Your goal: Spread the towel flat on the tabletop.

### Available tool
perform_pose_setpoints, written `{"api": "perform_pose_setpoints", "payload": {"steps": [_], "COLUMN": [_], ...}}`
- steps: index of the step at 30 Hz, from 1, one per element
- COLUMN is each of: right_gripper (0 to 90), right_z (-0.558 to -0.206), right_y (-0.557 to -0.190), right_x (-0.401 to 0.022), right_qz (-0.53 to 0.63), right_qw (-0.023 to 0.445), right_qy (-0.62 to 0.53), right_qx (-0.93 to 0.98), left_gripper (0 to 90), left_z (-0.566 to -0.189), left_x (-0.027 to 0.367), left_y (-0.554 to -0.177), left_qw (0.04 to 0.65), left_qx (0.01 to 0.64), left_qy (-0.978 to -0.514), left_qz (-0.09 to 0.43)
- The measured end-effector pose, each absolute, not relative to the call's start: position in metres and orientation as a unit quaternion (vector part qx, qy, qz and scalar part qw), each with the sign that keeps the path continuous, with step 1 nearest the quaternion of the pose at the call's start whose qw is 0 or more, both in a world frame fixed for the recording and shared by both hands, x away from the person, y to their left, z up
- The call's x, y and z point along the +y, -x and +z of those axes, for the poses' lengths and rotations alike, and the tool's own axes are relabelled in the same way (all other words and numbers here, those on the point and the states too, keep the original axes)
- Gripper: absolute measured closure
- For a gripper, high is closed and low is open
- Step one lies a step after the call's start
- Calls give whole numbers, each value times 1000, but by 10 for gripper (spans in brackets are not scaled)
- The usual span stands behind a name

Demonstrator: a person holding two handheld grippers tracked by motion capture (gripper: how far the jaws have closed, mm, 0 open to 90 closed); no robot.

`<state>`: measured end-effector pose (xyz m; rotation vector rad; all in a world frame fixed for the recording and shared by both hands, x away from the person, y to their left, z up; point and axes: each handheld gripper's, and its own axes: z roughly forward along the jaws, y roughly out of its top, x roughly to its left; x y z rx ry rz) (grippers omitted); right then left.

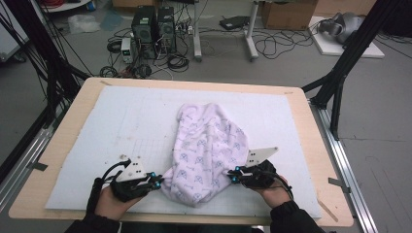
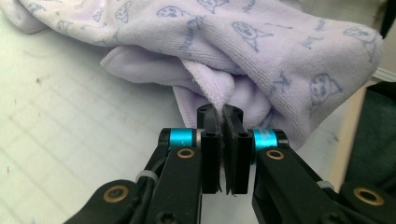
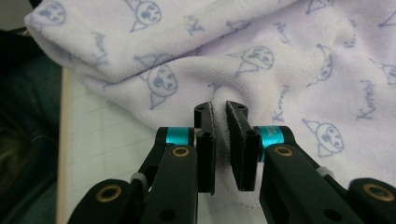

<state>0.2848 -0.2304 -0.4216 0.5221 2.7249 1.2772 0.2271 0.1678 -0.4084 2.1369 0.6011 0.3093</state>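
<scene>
A pale lilac towel [image 1: 206, 148] printed with small blue cartoon figures lies crumpled in the middle of the white mat [image 1: 121, 126]. At the towel's near left edge my left gripper [image 1: 159, 181] is shut on a fold of the cloth. In the left gripper view the two jaws pinch a hem of the towel [image 2: 261, 60] at the left gripper [image 2: 221, 112]. My right gripper [image 1: 234, 174] is shut on the towel's near right edge. In the right gripper view a ridge of the towel [image 3: 233, 56] is squeezed at the right gripper [image 3: 220, 109].
The mat covers a wooden table [image 1: 320, 160] with bare rims at left, right and front. Beyond the far edge the floor holds computer towers [image 1: 153, 26], tangled cables and black stand legs [image 1: 340, 73].
</scene>
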Motion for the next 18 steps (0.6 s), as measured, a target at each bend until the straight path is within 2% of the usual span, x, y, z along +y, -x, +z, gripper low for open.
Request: {"api": "perform_pose_setpoints", "payload": {"steps": [6, 7, 8, 9, 10, 11, 12, 15, 18], "right_gripper": [828, 827, 821, 798, 724, 724, 670, 545, 487], "right_z": [-422, -422, -422, -422, -419, -419, -417, -414, -419], "right_y": [-259, -255, -252, -250, -251, -251, -253, -267, -285], "right_x": [-239, -242, -245, -248, -253, -253, -255, -254, -249], "right_qz": [412, 412, 412, 418, 434, 434, 443, 446, 445], "right_qw": [26, 22, 17, 11, 20, 20, 23, 42, 51], "right_qy": [-159, -157, -158, -154, -160, -160, -165, -184, -202], "right_qx": [897, 897, 897, 895, 887, 887, 881, 875, 871], "left_gripper": [856, 838, 768, 682, 612, 612, 563, 500, 471], "left_z": [-410, -410, -410, -410, -409, -409, -409, -408, -409], "left_x": [180, 181, 181, 182, 182, 182, 182, 175, 162], "left_y": [-203, -202, -202, -203, -206, -211, -216, -235, -258], "left_qw": [441, 444, 446, 447, 448, 450, 453, 459, 462], "left_qx": [237, 237, 238, 239, 240, 245, 249, 260, 266], "left_qy": [-858, -857, -856, -855, -854, -852, -849, -843, -839], "left_qz": [113, 109, 105, 106, 108, 106, 105, 107, 109]}}
